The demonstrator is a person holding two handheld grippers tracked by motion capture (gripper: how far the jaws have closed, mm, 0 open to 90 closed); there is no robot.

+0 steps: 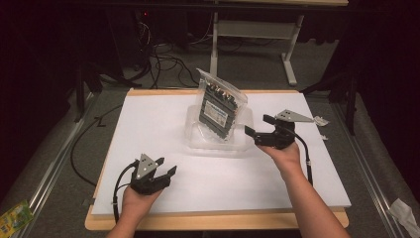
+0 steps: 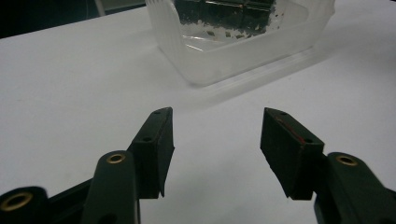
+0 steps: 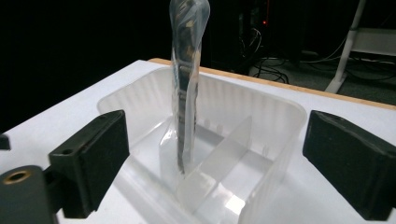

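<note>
bagged snack pack [image 3: 186, 88] stands edge-on in divided clear tray [image 3: 275, 135]; high view shows left tongs [image 1: 166, 166] and right tongs [image 1: 257, 125] agape

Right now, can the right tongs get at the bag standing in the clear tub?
Probably yes. The right tongs are open beside the clear tub, facing it, and the bag stands upright, rising well above the rim. Nothing lies between them, though the tub wall guards the bag's lower part.
</note>
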